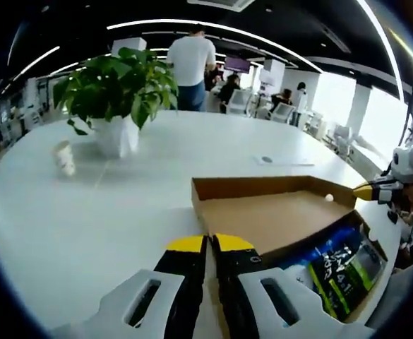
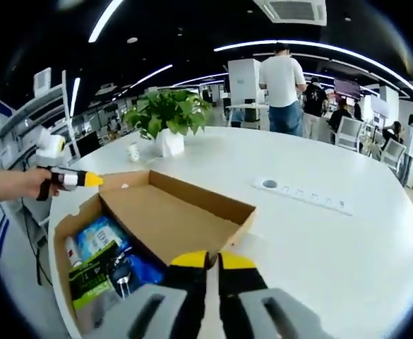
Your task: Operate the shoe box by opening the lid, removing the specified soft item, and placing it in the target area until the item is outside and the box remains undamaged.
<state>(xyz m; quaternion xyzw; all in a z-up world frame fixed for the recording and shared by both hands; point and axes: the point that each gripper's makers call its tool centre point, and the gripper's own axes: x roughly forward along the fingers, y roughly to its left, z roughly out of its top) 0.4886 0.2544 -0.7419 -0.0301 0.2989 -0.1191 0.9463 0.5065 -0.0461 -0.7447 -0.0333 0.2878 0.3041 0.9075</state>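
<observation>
The cardboard shoe box (image 2: 63, 233) stands open on the white table, its lid (image 1: 277, 215) folded back. Inside lie a blue packet (image 2: 100, 236), a black-and-green packet (image 1: 337, 272) and small white items. My left gripper (image 1: 210, 244) has its yellow tips pressed together on the lid's near side wall, which runs straight into the jaws. In the right gripper view it shows as left gripper (image 2: 86, 180), held by a hand at the box's far corner. My right gripper (image 2: 213, 260) is shut on the lid's opposite edge, and appears as right gripper (image 1: 367, 191) at the lid's corner.
A potted plant (image 1: 118, 88) in a white pot and a small white cup (image 1: 65, 157) stand further out on the table. A white power strip (image 2: 301, 194) lies beyond the lid. People and office chairs are behind the table's far edge.
</observation>
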